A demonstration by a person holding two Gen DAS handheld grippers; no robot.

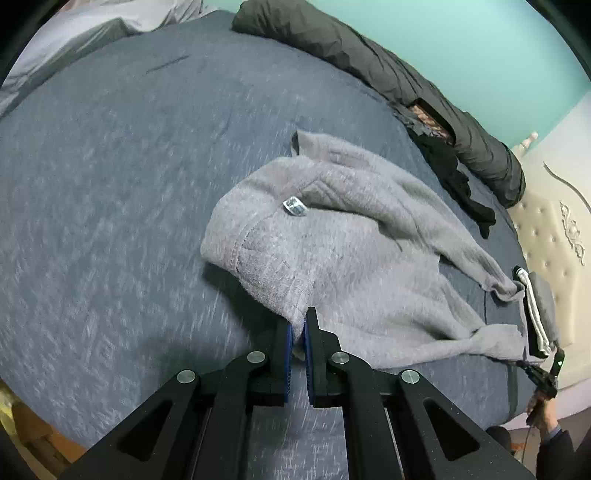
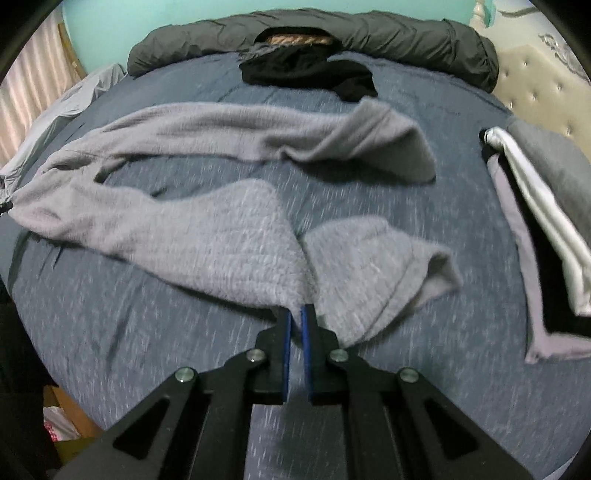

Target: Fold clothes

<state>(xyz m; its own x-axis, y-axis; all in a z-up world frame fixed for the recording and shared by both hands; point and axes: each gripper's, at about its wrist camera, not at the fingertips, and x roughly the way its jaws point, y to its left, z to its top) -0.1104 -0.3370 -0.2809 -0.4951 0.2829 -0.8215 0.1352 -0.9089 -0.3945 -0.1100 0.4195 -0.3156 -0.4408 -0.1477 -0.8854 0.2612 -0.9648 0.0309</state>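
Grey pants (image 1: 351,258) are spread across the blue-grey bed (image 1: 110,184). The left claw (image 1: 298,325) is clenched on the waistband end, where the cloth is drawn up between its blue pads; a small silvery tag (image 1: 294,206) is seen on the waistband above. In the right wrist view the right claw (image 2: 295,314) is clenched on the cloth near one leg's hem, and the fabric is pulled up into a ridge at the pads. The other leg (image 2: 258,129) is laid farther back, roughly crosswise, with its cuff opened toward the right. A folded stack (image 2: 546,221) of grey, black and white garments is placed at the right side of the bed, apart from the pants. A black garment (image 2: 306,74) is bunched behind the pants, just in front of a dark rolled quilt (image 2: 369,29) along the teal wall. A tufted headboard (image 1: 546,229) is seen at the right. Both views are blurred.
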